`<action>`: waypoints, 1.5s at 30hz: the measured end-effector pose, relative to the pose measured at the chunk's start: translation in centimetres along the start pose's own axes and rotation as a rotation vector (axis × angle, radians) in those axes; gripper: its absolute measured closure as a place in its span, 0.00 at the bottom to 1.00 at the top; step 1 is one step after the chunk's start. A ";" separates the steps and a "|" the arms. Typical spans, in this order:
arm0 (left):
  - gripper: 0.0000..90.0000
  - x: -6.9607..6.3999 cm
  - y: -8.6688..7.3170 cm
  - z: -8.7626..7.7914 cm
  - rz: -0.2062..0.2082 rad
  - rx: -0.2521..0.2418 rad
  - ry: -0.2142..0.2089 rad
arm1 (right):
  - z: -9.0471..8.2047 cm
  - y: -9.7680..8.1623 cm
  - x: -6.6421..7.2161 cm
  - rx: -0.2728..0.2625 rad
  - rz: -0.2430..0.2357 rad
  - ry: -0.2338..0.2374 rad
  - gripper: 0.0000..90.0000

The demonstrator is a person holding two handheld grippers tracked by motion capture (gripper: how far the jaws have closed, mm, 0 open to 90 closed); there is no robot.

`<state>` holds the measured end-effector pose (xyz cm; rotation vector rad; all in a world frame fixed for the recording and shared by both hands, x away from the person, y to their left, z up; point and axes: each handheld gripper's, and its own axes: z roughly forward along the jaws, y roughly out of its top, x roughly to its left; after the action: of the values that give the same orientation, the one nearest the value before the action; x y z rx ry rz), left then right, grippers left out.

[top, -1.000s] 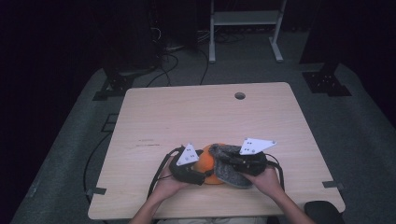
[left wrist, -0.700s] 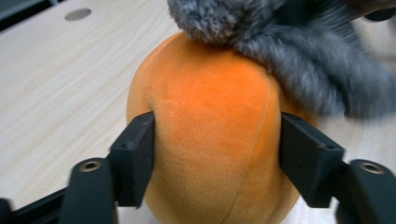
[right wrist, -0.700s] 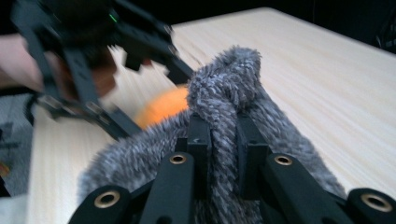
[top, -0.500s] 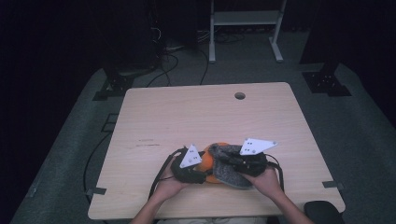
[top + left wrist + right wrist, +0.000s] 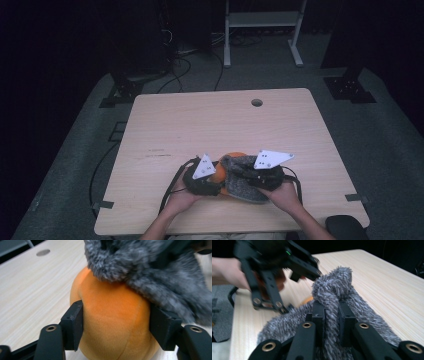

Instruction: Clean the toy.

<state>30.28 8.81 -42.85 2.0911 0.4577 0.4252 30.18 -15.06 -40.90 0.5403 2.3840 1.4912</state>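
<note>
No writing or brand can be read on any thing here.

The orange plush (image 5: 112,322) lies at the near middle of the table (image 5: 200,125), half under the grey fur (image 5: 337,287). The left gripper (image 5: 115,327) has just been closing, and its jaws now press on both sides of the orange plush. The right gripper (image 5: 329,315) has its jaws together on a fold of the grey fur, which stands up between them.

Both hands work close to the near edge. The far half of the table, up to the round hole (image 5: 257,102), gives free room, and the left and right sides too.

Against one second ago, the plush and the fur lie at the same place; the left gripper's plate is tilted a little differently.
</note>
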 end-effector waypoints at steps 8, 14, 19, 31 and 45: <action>0.38 -0.1 0.3 0.0 -0.004 -0.040 -0.011 | -1.4 -0.6 -1.4 0.015 0.044 -0.061 0.87; 0.35 -0.1 0.2 0.1 -0.003 -0.039 -0.016 | -0.9 0.0 -0.2 -0.010 -0.012 -0.013 0.87; 0.15 0.6 -0.1 0.1 -0.070 -0.041 -0.008 | -1.1 -0.6 -1.2 0.006 0.033 -0.026 0.87; 0.43 0.7 0.1 0.4 -0.046 0.021 -0.022 | -0.7 0.2 0.3 -0.031 0.005 0.019 0.87; 0.08 3.4 -0.6 0.1 -0.288 0.045 -0.095 | -1.0 -1.0 -1.9 -0.013 0.090 -0.035 0.87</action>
<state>33.14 10.69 -43.00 2.0380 0.7048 0.1473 31.23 -17.11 -41.29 0.6727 2.3498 1.5204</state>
